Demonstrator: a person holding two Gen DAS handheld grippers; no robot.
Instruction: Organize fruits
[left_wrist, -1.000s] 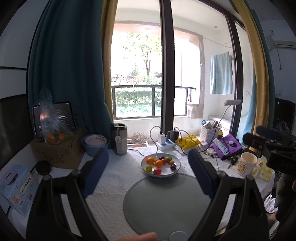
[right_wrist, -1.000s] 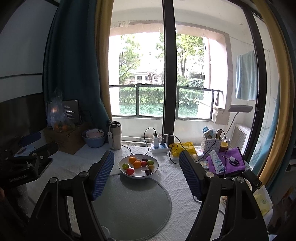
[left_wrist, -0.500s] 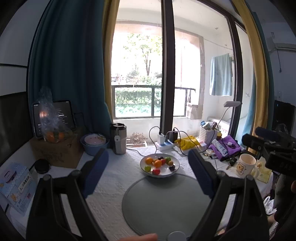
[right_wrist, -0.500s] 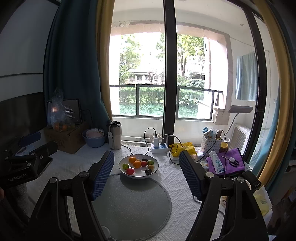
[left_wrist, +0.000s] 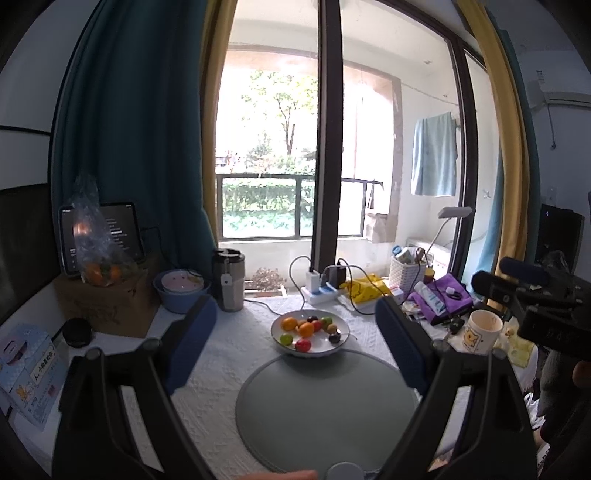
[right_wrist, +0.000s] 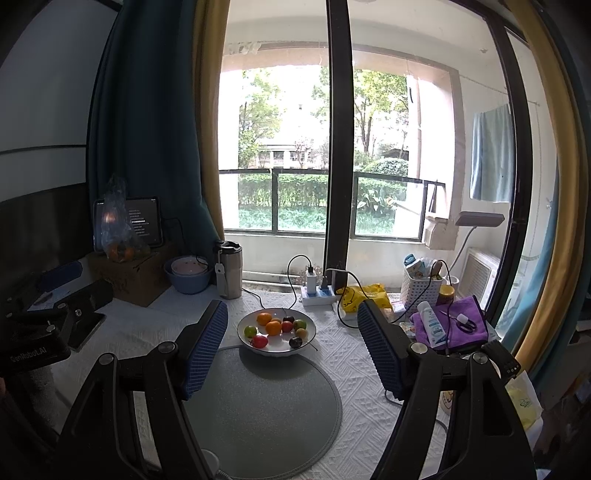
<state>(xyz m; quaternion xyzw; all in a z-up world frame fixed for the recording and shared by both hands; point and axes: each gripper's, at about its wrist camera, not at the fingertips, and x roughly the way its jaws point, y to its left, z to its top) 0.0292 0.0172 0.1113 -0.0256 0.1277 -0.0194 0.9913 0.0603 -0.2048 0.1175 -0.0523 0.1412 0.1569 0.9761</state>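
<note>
left gripper (left_wrist: 295, 332) fingers apart, empty | right gripper (right_wrist: 291, 332) fingers apart, empty | fruits (right_wrist: 275, 328) in plate (right_wrist: 306, 341) behind round mat (right_wrist: 266, 413)

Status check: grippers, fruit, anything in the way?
Left gripper open, empty. Right gripper open, empty. Fruit untouched in plate beyond round mat. Path unobstructed.
</note>
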